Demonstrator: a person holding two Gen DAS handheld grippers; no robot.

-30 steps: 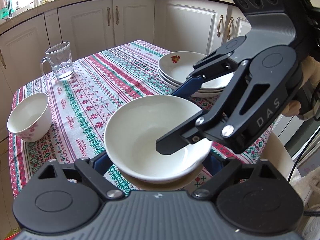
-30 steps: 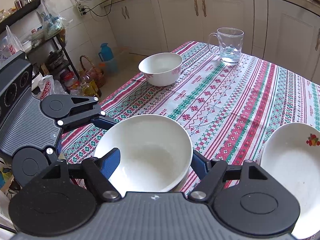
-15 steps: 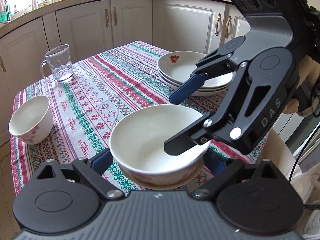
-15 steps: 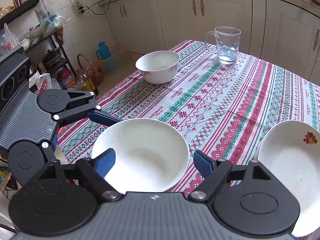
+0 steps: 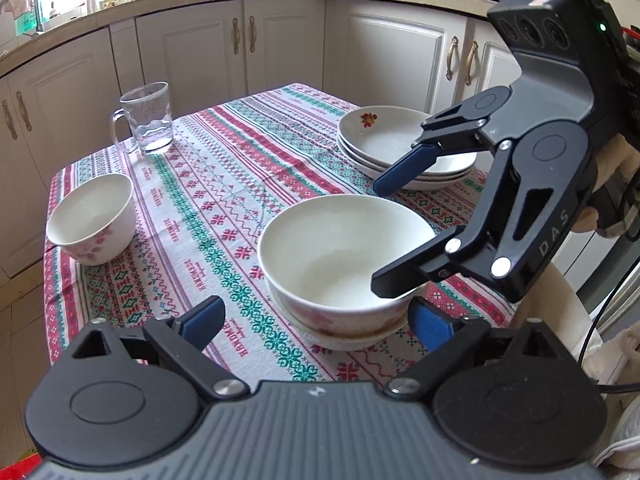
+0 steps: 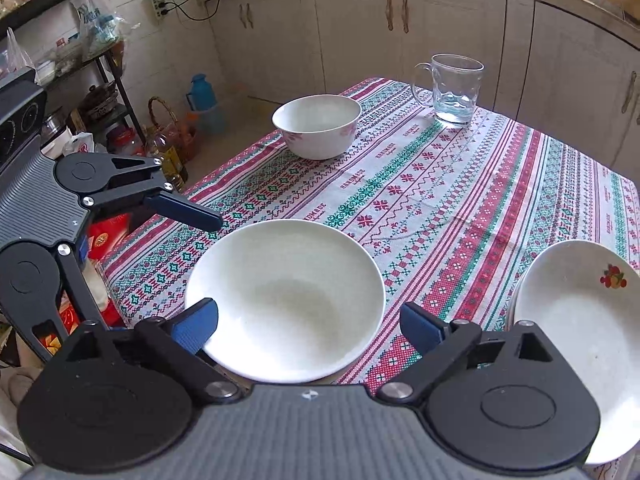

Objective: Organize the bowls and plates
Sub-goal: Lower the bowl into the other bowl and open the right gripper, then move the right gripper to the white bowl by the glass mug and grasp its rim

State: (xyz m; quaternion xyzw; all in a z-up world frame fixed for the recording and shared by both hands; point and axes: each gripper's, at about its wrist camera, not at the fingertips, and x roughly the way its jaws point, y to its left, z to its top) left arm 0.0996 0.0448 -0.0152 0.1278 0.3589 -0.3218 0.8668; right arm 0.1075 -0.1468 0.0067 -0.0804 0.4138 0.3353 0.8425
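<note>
A white bowl (image 5: 340, 256) sits nested in another bowl (image 5: 344, 338) near the table's front edge; it also shows in the right wrist view (image 6: 286, 300). My left gripper (image 5: 316, 320) is open, fingers apart on either side of the bowl, not touching it. My right gripper (image 6: 310, 326) is open, also straddling the bowl from the other side; it shows in the left wrist view (image 5: 394, 236). A second floral bowl (image 5: 92, 218) (image 6: 318, 126) stands alone at the far corner. A stack of white plates (image 5: 404, 148) (image 6: 576, 320) with a fruit print lies beside the right gripper.
A glass mug (image 5: 146, 118) (image 6: 454, 90) stands at the table's far side. The patterned tablecloth (image 5: 224, 200) covers the table. White cabinets (image 5: 280, 48) surround it. A shelf with jars, bottles and a basket (image 6: 164, 128) stands on the floor.
Both grippers have drawn back and opened wider, letting go of the bowl. The bowl now rests nested on the lower bowl on the table.
</note>
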